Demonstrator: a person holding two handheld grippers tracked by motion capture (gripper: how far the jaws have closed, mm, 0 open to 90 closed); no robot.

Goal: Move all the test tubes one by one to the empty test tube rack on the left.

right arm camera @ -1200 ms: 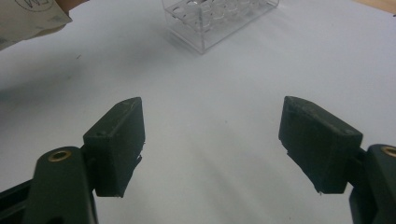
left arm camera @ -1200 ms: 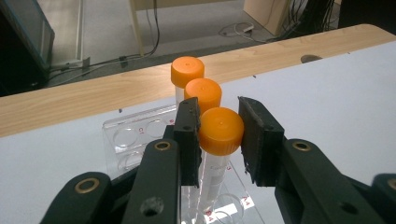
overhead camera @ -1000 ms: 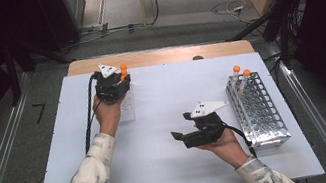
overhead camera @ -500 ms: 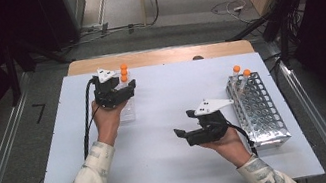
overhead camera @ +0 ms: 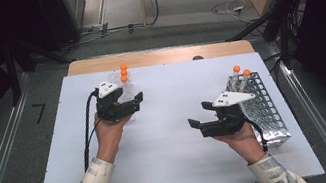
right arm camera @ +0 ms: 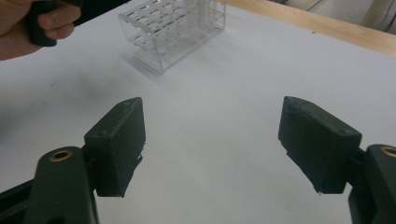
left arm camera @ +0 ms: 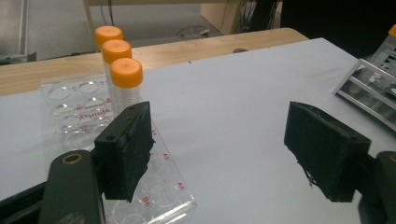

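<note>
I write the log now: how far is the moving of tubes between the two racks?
Two orange-capped tubes stand in the metal rack, so that part looks done. Both the left tongs and the right tongs are open and empty. Three capped tubes remain in the clear rack, if they belong with the others.

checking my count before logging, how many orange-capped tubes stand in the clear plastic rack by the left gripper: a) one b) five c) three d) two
c, the left gripper view shows three orange-capped tubes standing in a row in the clear plastic rack, just beyond the open left gripper.
</note>
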